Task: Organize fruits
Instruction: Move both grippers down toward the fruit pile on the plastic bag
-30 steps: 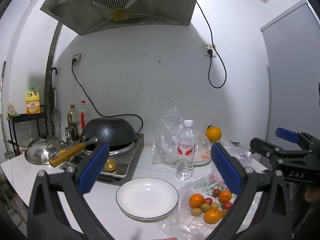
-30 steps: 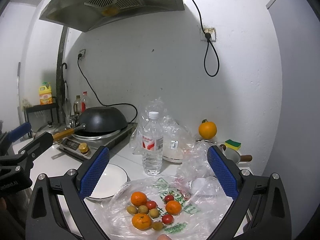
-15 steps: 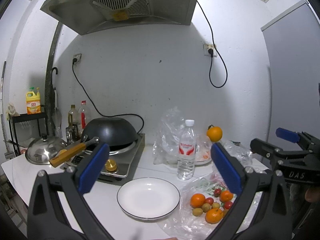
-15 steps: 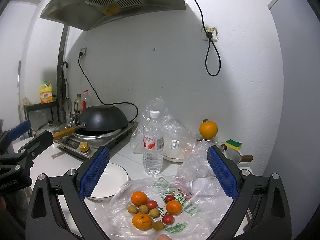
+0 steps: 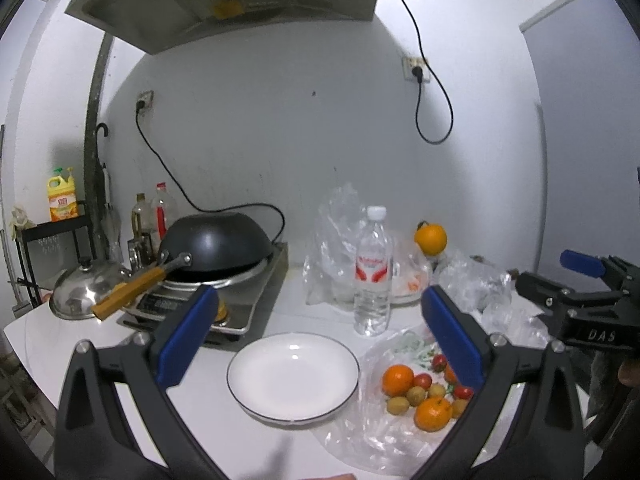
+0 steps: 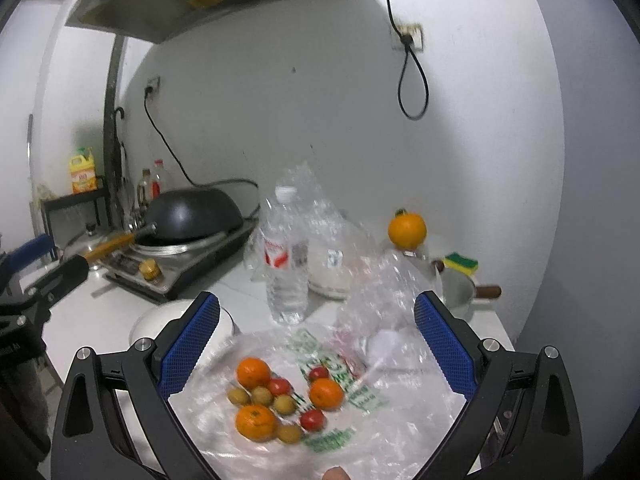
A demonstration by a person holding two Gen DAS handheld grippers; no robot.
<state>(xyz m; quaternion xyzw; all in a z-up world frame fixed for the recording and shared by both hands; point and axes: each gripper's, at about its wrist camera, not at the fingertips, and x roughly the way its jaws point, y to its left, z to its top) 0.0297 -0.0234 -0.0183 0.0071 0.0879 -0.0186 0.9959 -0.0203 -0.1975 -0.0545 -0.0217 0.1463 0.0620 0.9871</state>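
Observation:
A pile of fruit lies on a flat clear plastic bag [image 6: 360, 432]: small oranges [image 6: 256, 422], red cherry tomatoes [image 6: 279, 386] and small yellow-brown fruits [image 6: 285, 404]. The pile also shows in the left wrist view [image 5: 430, 412]. An empty white plate [image 5: 294, 374] sits left of the bag. My left gripper [image 5: 318, 338] is open and empty above the plate. My right gripper [image 6: 316, 346] is open and empty above the fruit; its side shows in the left wrist view [image 5: 576, 280].
A water bottle [image 5: 373, 276] stands behind the plate. A black wok [image 5: 218, 246] rests on an induction cooker [image 5: 224, 300] at the left, beside a steel lid [image 5: 86, 288]. A large orange [image 6: 407, 231], crumpled bags [image 6: 384, 284] and a sponge [image 6: 461, 262] lie at the back right.
My right gripper has moved forward and down toward the fruit pile, which looks larger now. My left gripper has barely moved. Both stay open.

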